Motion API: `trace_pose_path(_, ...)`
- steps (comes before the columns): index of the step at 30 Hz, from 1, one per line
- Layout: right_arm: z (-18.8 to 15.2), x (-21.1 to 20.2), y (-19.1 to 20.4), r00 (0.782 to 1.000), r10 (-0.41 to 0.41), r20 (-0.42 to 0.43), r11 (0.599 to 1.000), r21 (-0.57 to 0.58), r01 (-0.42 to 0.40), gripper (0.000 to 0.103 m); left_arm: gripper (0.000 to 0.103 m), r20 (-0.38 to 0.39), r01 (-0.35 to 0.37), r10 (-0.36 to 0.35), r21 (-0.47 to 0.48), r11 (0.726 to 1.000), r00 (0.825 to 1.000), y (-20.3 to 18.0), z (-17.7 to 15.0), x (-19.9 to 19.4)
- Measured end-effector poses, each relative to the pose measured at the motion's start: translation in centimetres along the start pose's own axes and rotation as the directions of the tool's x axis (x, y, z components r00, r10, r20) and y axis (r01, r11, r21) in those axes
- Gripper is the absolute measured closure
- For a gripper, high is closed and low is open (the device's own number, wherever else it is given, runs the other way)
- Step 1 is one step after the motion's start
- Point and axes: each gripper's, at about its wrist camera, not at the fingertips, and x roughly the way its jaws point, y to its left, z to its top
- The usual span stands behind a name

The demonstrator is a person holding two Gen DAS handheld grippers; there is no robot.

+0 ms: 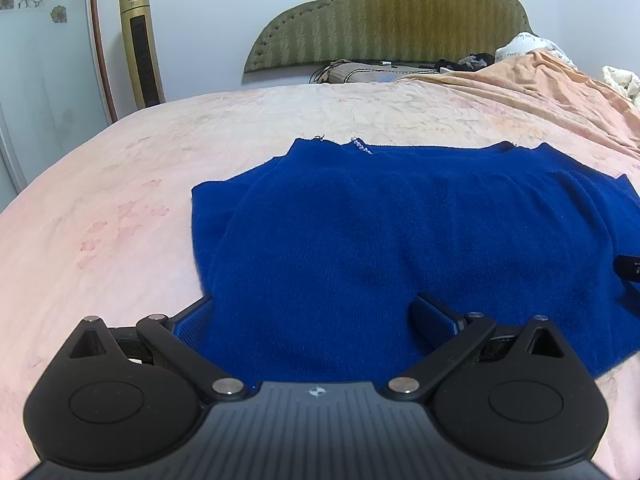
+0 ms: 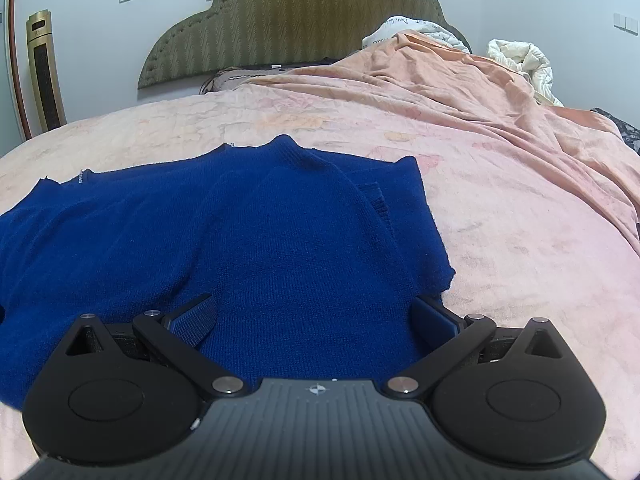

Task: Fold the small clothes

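Both tongs, left (image 1: 316,316) and right (image 2: 314,312), gape wide over the near hem of a blue sweater (image 1: 400,232) lying flat mid-frame on the pink bed (image 1: 120,200), apparently poised to pinch the hem and fold it toward the collar.

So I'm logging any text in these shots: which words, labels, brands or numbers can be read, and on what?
Nothing reads clearly.
White bedding by the headboard: handwriting-style print, too blurred to quote.
Gold tower fan: small panel mark, too small to read.
Left gripper and right gripper bodies: a small round emblem each, no letters.
Blue sweater: no label visible.
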Motion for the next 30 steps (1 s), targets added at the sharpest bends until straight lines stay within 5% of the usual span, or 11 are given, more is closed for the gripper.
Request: trace_pose_path(30, -0.01, -0.03, -0.06, 1.0, 0.0, 0.001, 1.0, 0.001, 0.0, 0.0, 0.0, -0.005, 0.012, -0.012, -0.016, 1.0, 1.0, 0.29, -0.04, 0.09)
